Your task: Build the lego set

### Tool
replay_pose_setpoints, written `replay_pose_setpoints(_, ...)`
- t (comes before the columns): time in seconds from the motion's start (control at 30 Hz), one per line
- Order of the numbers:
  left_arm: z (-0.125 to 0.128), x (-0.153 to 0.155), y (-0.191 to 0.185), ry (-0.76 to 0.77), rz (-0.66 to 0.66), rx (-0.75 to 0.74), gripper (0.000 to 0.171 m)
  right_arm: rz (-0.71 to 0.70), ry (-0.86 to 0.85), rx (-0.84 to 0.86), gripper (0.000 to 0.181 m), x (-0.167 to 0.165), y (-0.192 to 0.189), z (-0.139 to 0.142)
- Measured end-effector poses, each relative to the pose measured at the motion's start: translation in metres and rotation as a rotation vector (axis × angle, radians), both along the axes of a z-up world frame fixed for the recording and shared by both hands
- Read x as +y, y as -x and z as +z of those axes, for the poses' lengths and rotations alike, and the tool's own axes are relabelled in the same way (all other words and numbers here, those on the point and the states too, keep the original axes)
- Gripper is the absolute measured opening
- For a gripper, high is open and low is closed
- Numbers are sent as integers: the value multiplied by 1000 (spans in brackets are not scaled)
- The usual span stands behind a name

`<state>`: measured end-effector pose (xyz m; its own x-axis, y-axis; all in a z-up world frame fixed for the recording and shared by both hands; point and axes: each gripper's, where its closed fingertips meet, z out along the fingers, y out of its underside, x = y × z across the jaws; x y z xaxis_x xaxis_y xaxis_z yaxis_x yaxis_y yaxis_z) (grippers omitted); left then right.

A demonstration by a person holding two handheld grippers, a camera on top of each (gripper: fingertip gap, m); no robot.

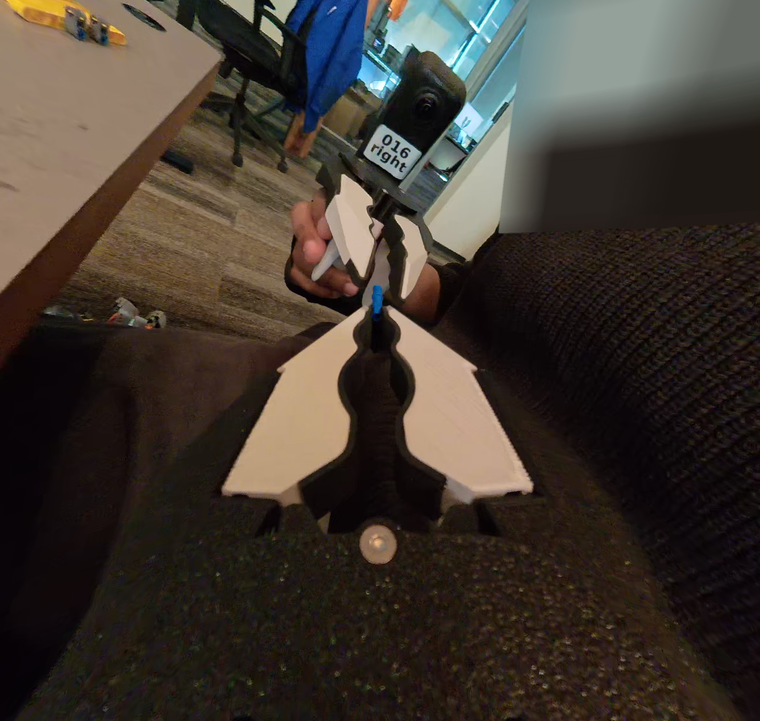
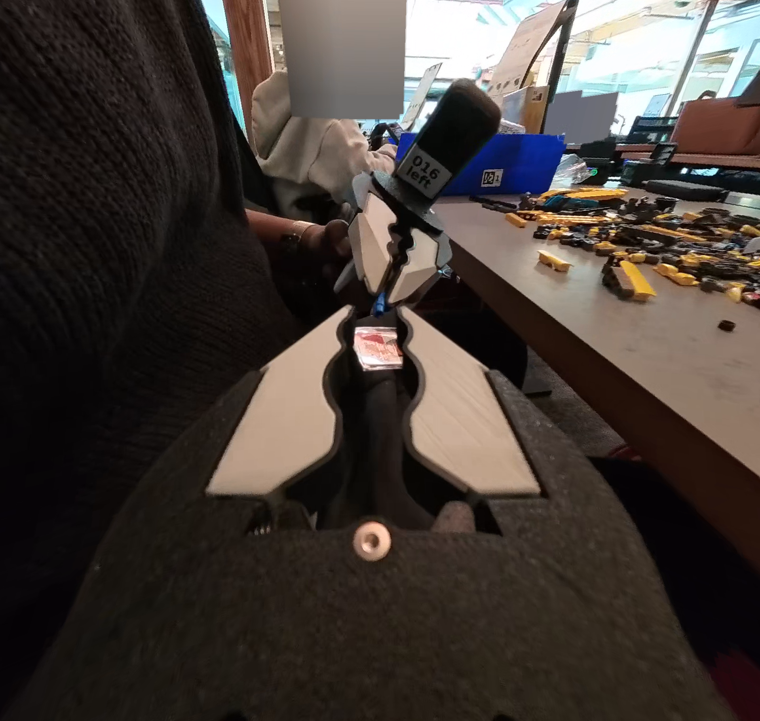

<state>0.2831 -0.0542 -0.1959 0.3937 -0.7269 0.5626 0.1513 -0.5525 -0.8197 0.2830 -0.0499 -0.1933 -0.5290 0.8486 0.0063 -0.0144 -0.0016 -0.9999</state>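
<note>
- Your left tongs [image 1: 376, 310] are pinching a small blue pin [image 1: 376, 295] at the very tips; the pin sticks out forward past the tips.
- Your right tongs [image 2: 375, 312] are slightly spread, tips just beside the same blue pin [image 2: 379, 303]; can't tell if they touch it.
- The two tongs face each other tip to tip, held low over your lap, off the table [image 2: 575, 347] edge.
- In the left wrist view the right tongs [image 1: 380, 290] sit just past the pin, with your hand [image 1: 316, 257] on the trigger behind them.
- In the right wrist view the left tongs [image 2: 384, 290] look pressed together around the pin.
- A pile of yellow and black building pieces [image 2: 641, 240] lies on the table, well apart from both tongs.
- A blue bin [image 2: 514, 166] stands at the table's far end.
- A blue jacket [image 1: 329, 43] hangs over an office chair [image 1: 255, 64] beyond the table.
- A few loose pieces [image 1: 135, 317] lie on the carpet below the table edge.
</note>
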Motion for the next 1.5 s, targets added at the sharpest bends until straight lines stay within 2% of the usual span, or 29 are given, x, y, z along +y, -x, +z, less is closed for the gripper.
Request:
replay_pose_setpoints(0.2,-1,-2,-2,24,-31,-20,3,13,-8,-6,16,-4,0,-2)
replay_pose_setpoints(0.33,-3,-3,-3,33,-44,-22,3,10,-23,-1,6,-5,1,-2)
replay_pose_setpoints(0.77,-4,-4,-8,43,-62,-11,2,10,-65,-16,6,-9,3,-6)
replay_pose_setpoints(0.93,3,5,-5,5,-6,-11,5,-25,-20,-13,5,1,3,1)
replay_pose_setpoints(1.03,5,13,2,-12,47,18,21,-34,71,1,5,12,1,8)
replay_pose_setpoints(1.13,8,20,11,-28,94,39,23,-32,157,18,5,21,-2,15)
replay_pose_setpoints(1.5,19,45,50,-120,266,198,28,-57,209,-44,5,29,5,3)
